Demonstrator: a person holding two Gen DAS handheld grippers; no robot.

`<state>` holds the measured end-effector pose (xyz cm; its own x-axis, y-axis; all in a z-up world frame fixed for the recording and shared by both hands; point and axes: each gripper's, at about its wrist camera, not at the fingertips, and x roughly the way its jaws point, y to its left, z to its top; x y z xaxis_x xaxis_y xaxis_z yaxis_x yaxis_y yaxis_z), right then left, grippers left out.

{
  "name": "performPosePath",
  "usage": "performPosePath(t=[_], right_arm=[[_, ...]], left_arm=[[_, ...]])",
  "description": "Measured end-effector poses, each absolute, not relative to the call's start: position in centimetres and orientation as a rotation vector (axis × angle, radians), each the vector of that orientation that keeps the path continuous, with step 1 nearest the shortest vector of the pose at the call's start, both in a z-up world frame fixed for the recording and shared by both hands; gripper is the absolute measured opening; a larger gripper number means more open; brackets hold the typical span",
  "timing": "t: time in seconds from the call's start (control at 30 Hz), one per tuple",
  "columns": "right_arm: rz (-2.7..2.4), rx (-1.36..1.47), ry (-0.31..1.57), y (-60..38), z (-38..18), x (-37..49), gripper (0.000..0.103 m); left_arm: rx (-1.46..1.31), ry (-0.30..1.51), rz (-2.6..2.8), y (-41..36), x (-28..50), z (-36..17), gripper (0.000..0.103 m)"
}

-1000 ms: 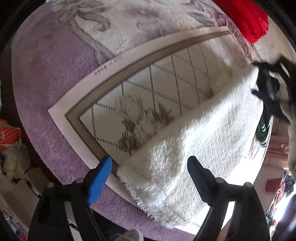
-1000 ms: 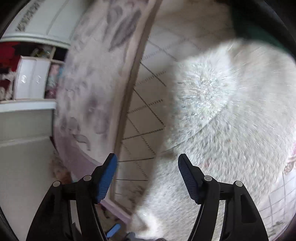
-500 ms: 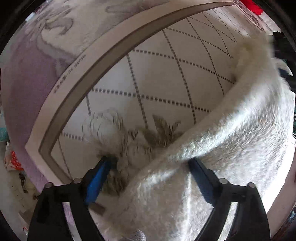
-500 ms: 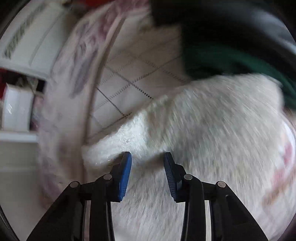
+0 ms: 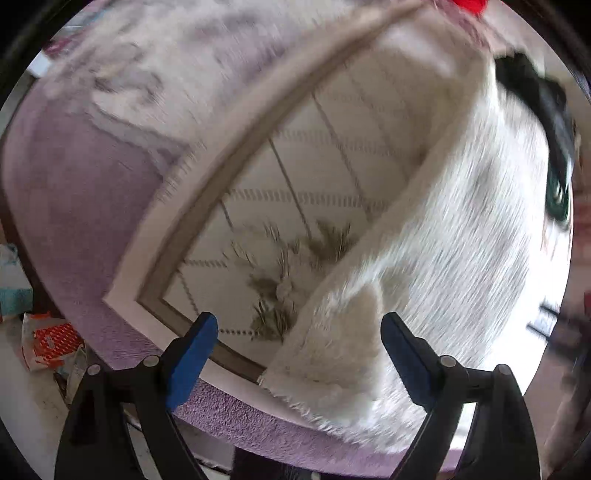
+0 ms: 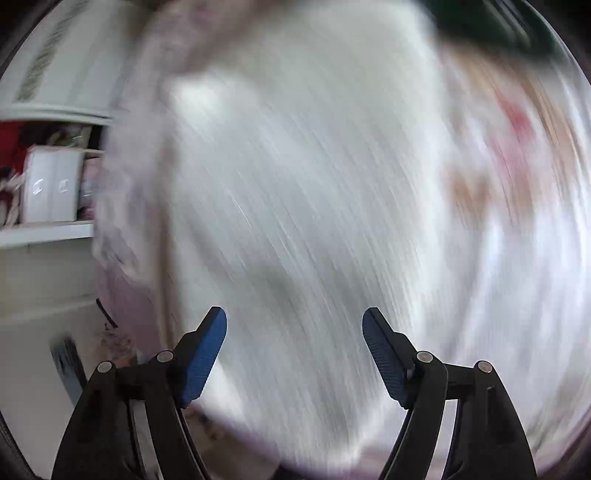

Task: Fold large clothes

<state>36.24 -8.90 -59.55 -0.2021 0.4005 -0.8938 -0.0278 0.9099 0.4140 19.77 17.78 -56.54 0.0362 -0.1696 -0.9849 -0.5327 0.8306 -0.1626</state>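
A fluffy white garment (image 5: 436, 266) lies folded over on a patterned cream bed cover (image 5: 332, 177) with a lattice and flower print. Its near corner sits between the blue pads of my left gripper (image 5: 299, 354), which is open and holds nothing. In the right wrist view the same white garment (image 6: 314, 192) fills the frame, heavily blurred by motion. My right gripper (image 6: 294, 350) is open just above it, with nothing between the pads.
A purple fleece blanket (image 5: 74, 206) surrounds the cream cover. A red item (image 5: 469, 5) lies at the far edge, a dark green and black garment (image 5: 546, 122) at the right. White shelves with boxes (image 6: 48, 184) stand at the left. Clutter (image 5: 48, 343) lies on the floor.
My right gripper narrowed over the garment half a second ago and has opened wide again. My left gripper pulled back from the garment, still open. Both views are moving fast.
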Motion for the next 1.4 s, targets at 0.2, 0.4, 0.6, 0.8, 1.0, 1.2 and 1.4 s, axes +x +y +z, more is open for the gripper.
performPosePath(t=[0.2, 0.4, 0.6, 0.8, 1.0, 1.2, 1.4], right_arm=[[0.234, 0.675, 1.903, -14.8, -67.3, 25.0, 0.036], [0.109, 0.679, 1.792, -17.2, -65.0, 23.8, 0.012], [0.103, 0.513, 1.828, -16.9, -65.2, 24.2, 0.012], [0.12, 0.486, 1.877, -17.3, -64.5, 26.5, 0.021], [0.233, 0.513, 1.727, -15.2, -60.0, 32.7, 0.021], [0.311, 0.419, 1.578, -10.6, -58.8, 43.8, 0.018], [0.324, 0.239, 1.737, -5.6, -64.9, 52.4, 0.0]], left_arm=[[-0.553, 1.5, 0.241, 15.4, 18.6, -57.0, 0.016], [-0.666, 1.466, 0.191, 14.7, 15.4, -53.3, 0.016], [-0.59, 1.597, 0.208, 13.1, 14.2, -59.7, 0.016], [-0.632, 1.57, 0.219, 13.7, 14.5, -55.0, 0.021], [-0.69, 1.417, 0.275, 13.2, 22.5, -49.5, 0.038], [-0.479, 1.304, 0.149, 10.1, 37.1, -52.0, 0.038], [-0.383, 1.43, 0.144, 10.4, 42.1, -61.2, 0.054]])
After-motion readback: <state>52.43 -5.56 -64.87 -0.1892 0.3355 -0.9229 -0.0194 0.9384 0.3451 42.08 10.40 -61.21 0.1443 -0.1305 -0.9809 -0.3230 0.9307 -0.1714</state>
